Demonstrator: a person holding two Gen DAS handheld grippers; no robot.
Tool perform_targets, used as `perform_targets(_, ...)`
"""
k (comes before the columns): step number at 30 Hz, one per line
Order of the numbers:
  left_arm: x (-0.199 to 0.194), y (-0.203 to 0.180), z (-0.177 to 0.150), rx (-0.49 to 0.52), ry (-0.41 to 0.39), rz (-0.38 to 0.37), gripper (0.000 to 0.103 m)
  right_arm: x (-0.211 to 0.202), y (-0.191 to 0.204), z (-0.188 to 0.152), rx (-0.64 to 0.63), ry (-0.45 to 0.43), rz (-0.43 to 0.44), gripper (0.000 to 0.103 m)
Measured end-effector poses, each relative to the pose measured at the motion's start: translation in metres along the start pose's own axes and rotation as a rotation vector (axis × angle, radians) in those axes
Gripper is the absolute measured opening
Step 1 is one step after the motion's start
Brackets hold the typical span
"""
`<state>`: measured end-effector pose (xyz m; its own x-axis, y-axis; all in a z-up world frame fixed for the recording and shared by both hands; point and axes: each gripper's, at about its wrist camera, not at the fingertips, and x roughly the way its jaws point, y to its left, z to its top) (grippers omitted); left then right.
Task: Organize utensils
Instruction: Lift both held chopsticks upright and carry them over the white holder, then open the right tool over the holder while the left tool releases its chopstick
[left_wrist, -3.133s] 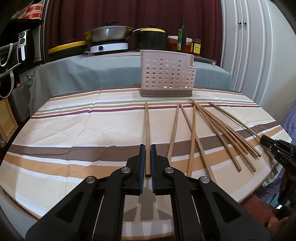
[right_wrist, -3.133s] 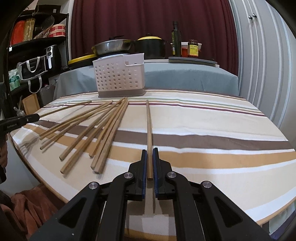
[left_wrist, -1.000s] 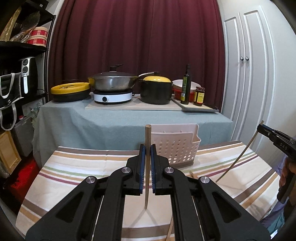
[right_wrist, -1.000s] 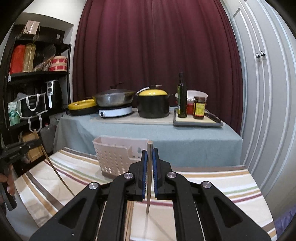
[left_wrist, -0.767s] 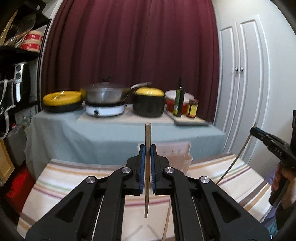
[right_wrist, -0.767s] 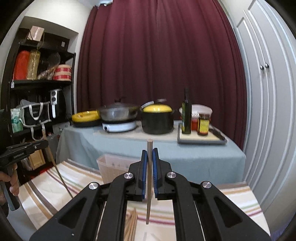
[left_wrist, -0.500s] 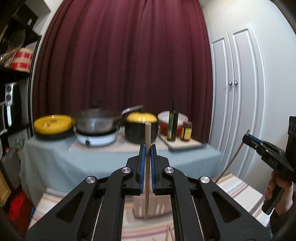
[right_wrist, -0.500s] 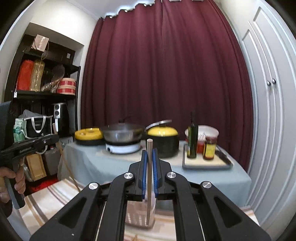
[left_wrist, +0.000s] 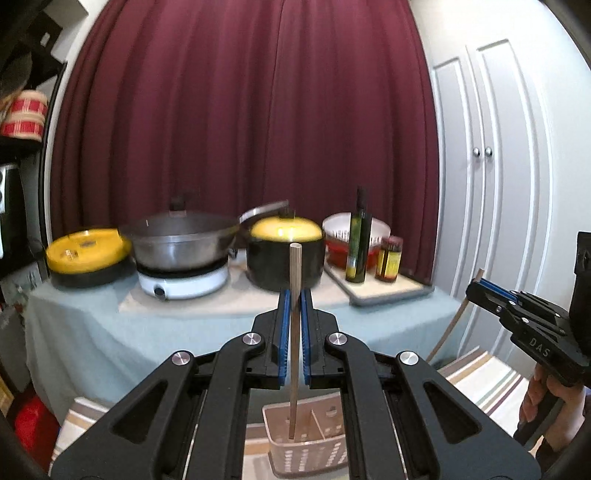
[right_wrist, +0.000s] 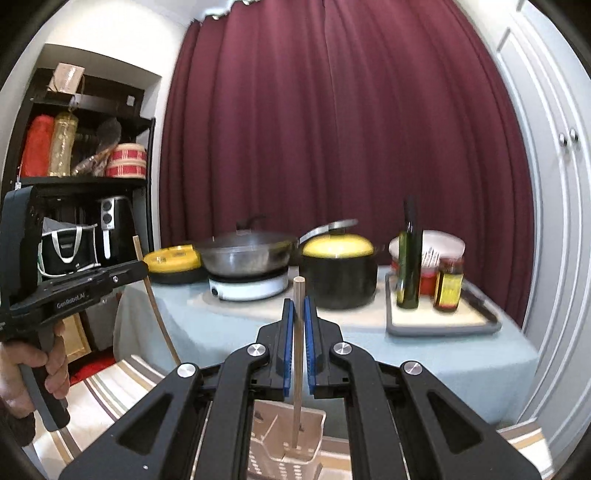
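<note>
My left gripper (left_wrist: 294, 295) is shut on a wooden chopstick (left_wrist: 294, 325) held upright, its lower tip hanging just inside the left compartment of the perforated utensil basket (left_wrist: 325, 454). My right gripper (right_wrist: 298, 304) is shut on another upright chopstick (right_wrist: 297, 369) whose tip reaches into the same basket (right_wrist: 266, 458). Each gripper shows in the other's view: the right one (left_wrist: 476, 291) at the right edge with its chopstick (left_wrist: 452, 325), the left one (right_wrist: 142, 271) at the left edge with its chopstick (right_wrist: 155, 306), held by a hand (right_wrist: 22, 365).
The striped tablecloth (left_wrist: 480, 384) lies under the basket. Behind stands a counter (left_wrist: 92, 325) with a wok (left_wrist: 181, 240), a black pot with yellow lid (left_wrist: 282, 254), an oil bottle (left_wrist: 356, 240), a jar (left_wrist: 388, 258). White cupboard doors (left_wrist: 491, 184) are at the right, shelves (right_wrist: 81, 177) at the left.
Both grippers picked chopsticks off the table, turned them upright and rose. Over the last second they moved over the basket, and the chopstick tips now reach into it.
</note>
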<state>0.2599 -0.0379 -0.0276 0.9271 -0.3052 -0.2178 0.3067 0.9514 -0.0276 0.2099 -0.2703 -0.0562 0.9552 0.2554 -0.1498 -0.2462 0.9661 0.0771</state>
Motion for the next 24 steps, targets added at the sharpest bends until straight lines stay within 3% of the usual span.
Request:
perform_targets(6, 0.022, 0.005, -0.032, -0.016, 0.069, 0.006, 0.006, 0.018, -0.001, -0.028, 0.016, 0.068, -0.012, 0.007)
perform_targets(15, 0.030, 0.003, -0.057, 0.002, 0.098, 0.026, 0.009, 0.025, -0.001, -0.038, 0.002, 0.095, -0.041, 0.009)
perform_targets(16, 0.029, 0.003, -0.057, 0.004, 0.098, 0.025, 0.011, 0.025, -0.002, -0.038, 0.002, 0.095, -0.042, 0.012)
perform_targets(18, 0.026, 0.002, -0.059, 0.004, 0.096, 0.025, 0.024, 0.020, -0.002, -0.035, 0.004, 0.082, -0.048, 0.037)
perform_targets(22, 0.012, 0.002, -0.060, -0.010, 0.087, 0.023, 0.038, 0.003, 0.001, -0.029, -0.011, 0.051, -0.072, 0.053)
perform_targets(24, 0.000, 0.001, -0.062, -0.010, 0.078, 0.029, 0.051, -0.006, 0.002, -0.027, -0.011, 0.044, -0.080, 0.061)
